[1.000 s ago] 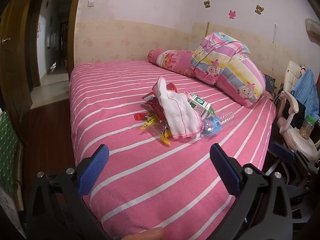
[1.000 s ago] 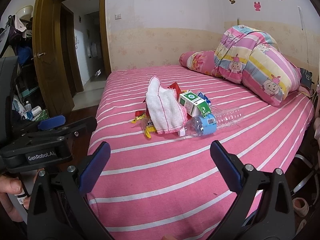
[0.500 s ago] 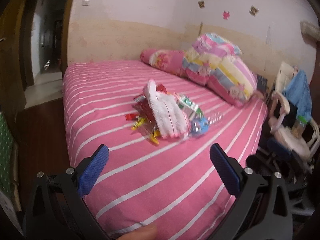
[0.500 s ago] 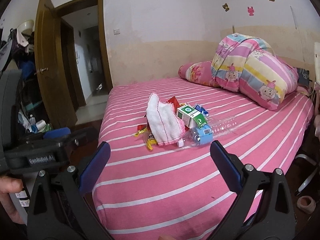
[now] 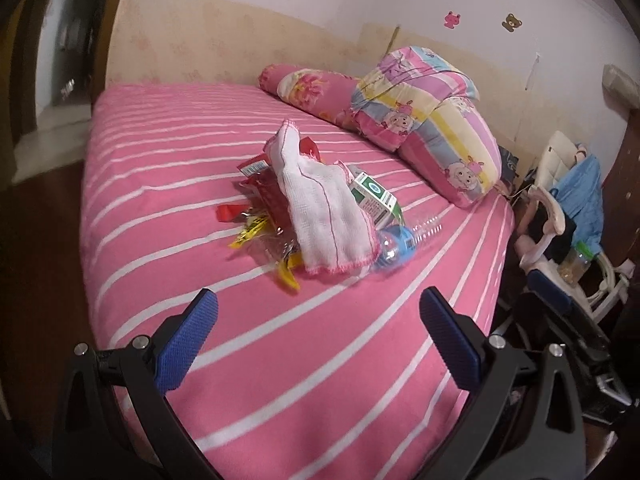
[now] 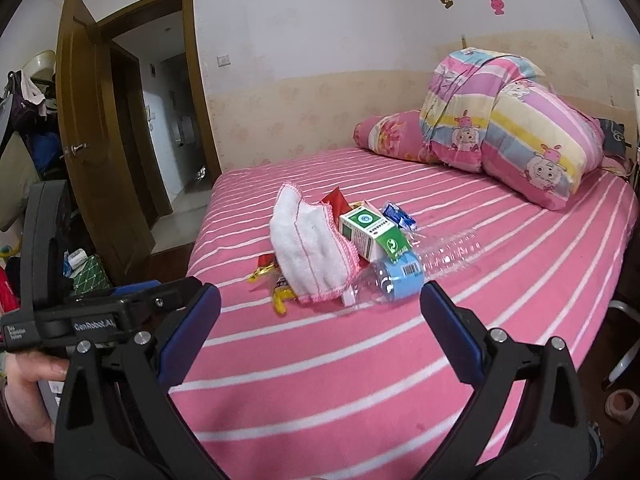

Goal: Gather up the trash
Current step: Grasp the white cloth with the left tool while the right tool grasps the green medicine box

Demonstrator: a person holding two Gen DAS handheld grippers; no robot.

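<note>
Both grippers, left (image 5: 318, 336) and right (image 6: 320, 330), spread, empty. Trash pile (image 5: 320, 216) mid-bed (image 5: 160, 160), under cloth (image 6: 310, 256). Only right view shows door (image 6: 96, 148). Pile nearer than before.

Both claws are wide open with nothing between the blue pads. The left claw (image 5: 318, 328) hangs over the near part of the bed (image 5: 160, 128), pointing at the bed's middle. The right claw (image 6: 320, 322) sits just beside it on its right, aimed the same way. A bare hand (image 6: 30, 384) grips the left claw's handle from below, off the bed's near-left corner.
</note>
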